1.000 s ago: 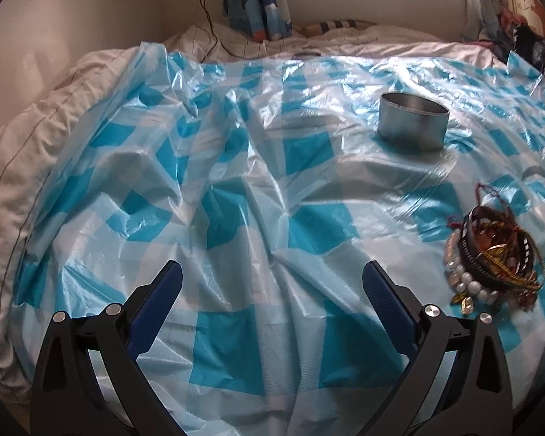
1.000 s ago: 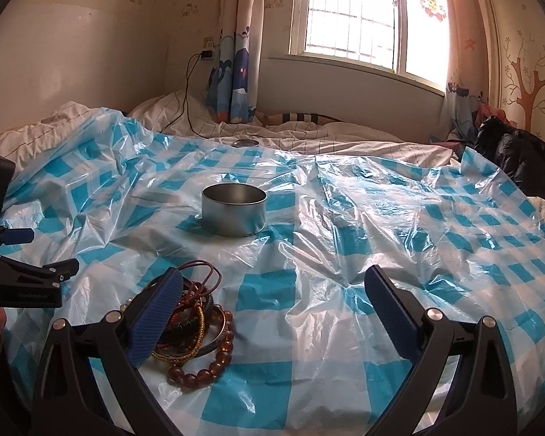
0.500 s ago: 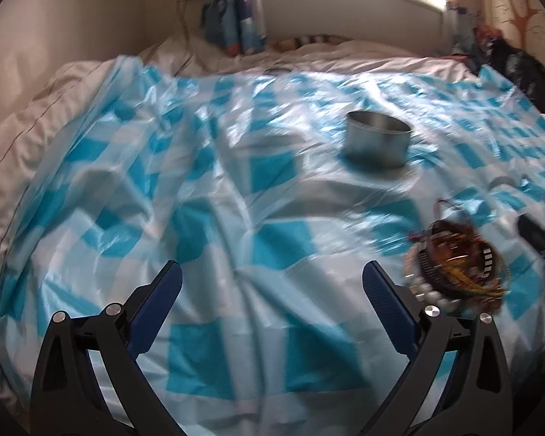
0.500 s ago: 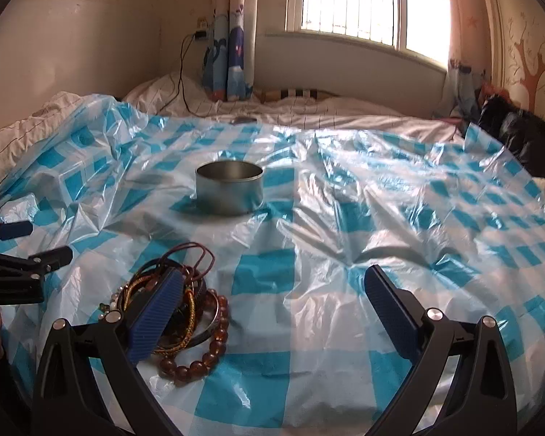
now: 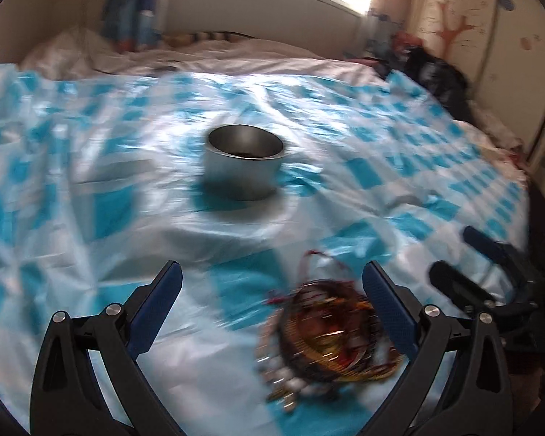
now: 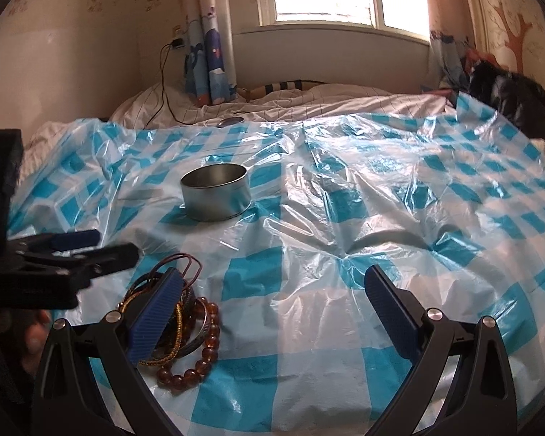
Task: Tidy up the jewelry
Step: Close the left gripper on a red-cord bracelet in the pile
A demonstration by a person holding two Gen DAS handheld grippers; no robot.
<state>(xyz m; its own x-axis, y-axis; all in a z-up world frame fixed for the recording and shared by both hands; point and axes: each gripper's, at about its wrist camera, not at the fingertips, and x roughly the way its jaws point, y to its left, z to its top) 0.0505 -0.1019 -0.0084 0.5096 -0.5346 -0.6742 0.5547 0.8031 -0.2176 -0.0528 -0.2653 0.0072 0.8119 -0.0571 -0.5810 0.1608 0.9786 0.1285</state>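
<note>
Nearest the left gripper [image 5: 272,312], a tangled heap of bracelets [image 5: 327,338] — amber bead strands, gold bangles, pearls and red cord — now lies partly between its wide-open, empty jaws; a second ago it lay well off to the right of that view. The view is blurred, so this gripper has swung toward the heap and looks about to make the first pick. In the right wrist view the right gripper [image 6: 272,312] is open and empty too, its left finger overlapping the heap, with the left gripper close on the heap's other side. Everything lies on a crinkled blue-and-white checked plastic sheet [image 6: 345,327] spread over the bed. Farther off stands a round silver metal tin [image 6: 216,190], lidless, probably where the bracelets go; what it holds I cannot tell.
</note>
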